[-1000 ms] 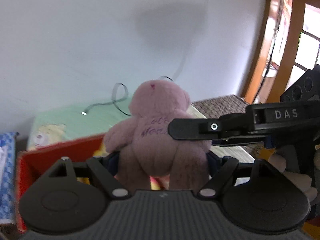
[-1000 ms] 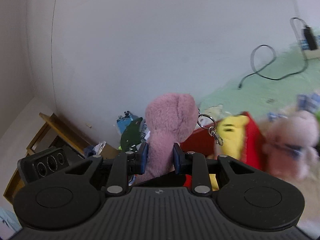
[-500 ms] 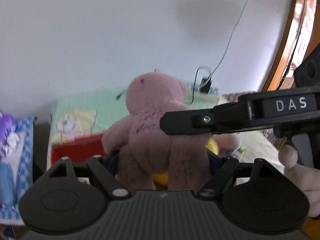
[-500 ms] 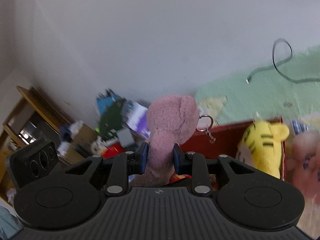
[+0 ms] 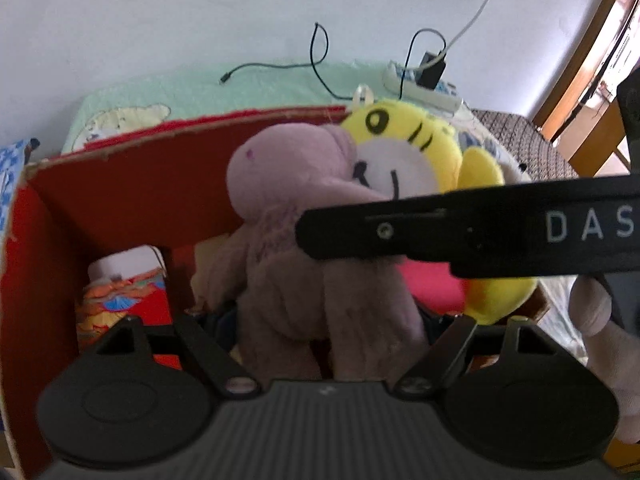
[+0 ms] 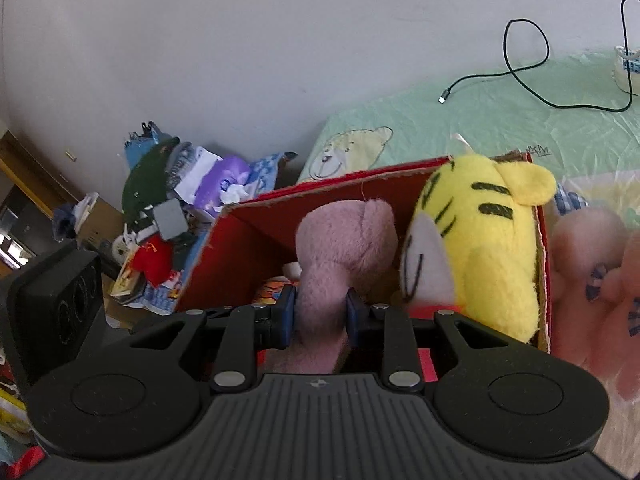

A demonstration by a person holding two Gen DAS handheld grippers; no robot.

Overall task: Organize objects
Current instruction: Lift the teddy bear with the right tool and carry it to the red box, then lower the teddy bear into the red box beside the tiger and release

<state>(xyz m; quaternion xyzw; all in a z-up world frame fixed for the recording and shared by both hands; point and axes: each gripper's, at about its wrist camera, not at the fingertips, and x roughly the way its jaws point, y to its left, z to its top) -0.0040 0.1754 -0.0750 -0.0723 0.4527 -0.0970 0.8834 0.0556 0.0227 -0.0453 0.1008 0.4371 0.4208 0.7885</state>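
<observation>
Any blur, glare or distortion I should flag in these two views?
Left wrist: pink bear soft and slightly blurred, doorway overexposed, heavy fisheye bending. Right wrist: sharper; yellow tiger crisp, pink plush at the right edge soft.

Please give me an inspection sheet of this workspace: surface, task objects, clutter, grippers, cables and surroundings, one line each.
Surface: green bed sheet with a bear print.
Job's things: pink plush bear held over the red cardboard box; yellow tiger plush leans in the box at its right end; another pink plush lies outside the box, to its right.
Clutter: pile of bags and packets on the floor beside the bed.
Grippers: left gripper spread around the bear's legs, grip unclear; right gripper shut on the bear.
Cables: black charging cable loose on the sheet; power strip with a plugged charger.
Surroundings: white wall; wooden door frame.
</observation>
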